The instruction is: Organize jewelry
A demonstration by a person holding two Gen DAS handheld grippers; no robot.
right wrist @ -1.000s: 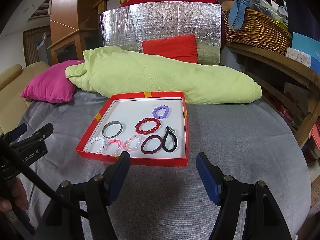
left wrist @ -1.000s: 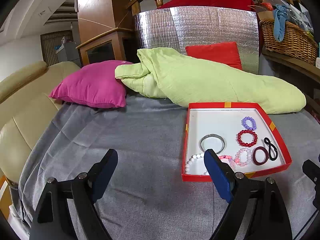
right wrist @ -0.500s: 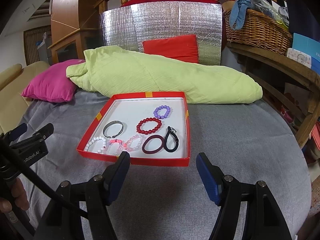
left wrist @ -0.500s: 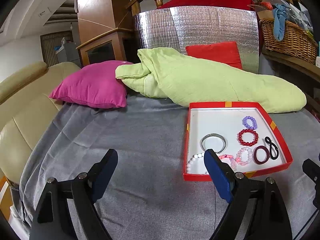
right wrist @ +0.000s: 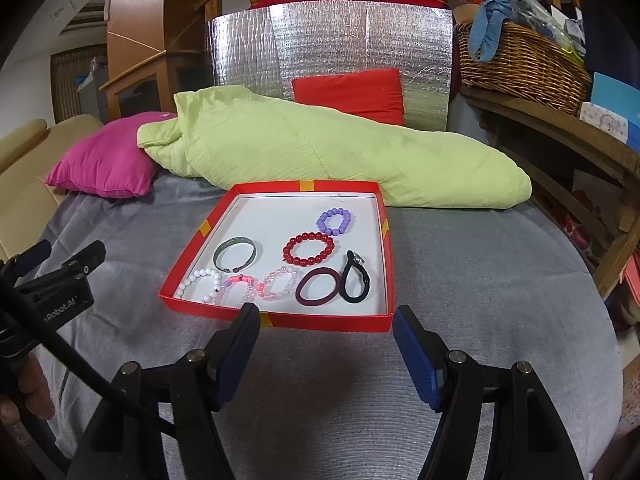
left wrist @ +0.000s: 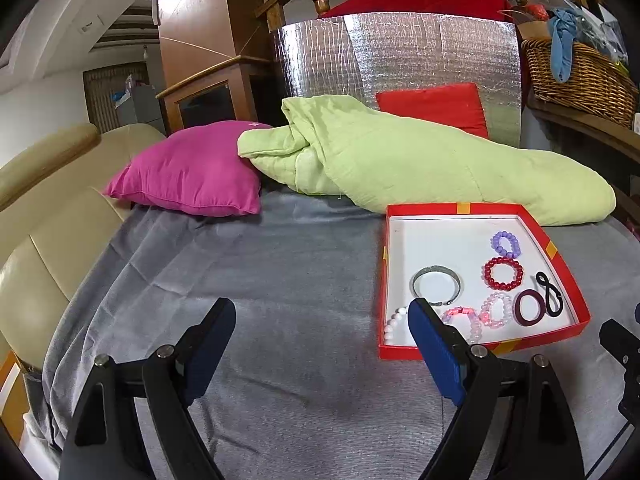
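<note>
Both claws hang released w/ nothing between the jaws: right gripper (right wrist: 326, 336) just short of the red tray (right wrist: 320, 322) on the grey cover, left gripper (left wrist: 320, 334) off to the tray's left. Bracelets lie loose inside; the red bead bracelet (right wrist: 308, 249) looks light, floppy and apt to roll, so probably best pinched across one side of the loop, whereas the metal bangle (right wrist: 235, 255) looks stiff and slick. Right view shows all pieces unobstructed; in left view a finger hides part of the white bead strand (left wrist: 394, 322).

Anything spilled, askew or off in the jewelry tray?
Nothing stands out. All the bracelets and bands lie inside the red tray, none on the grey cover. Only quirk: white and pink bead bracelets overlap at the near edge.
</note>
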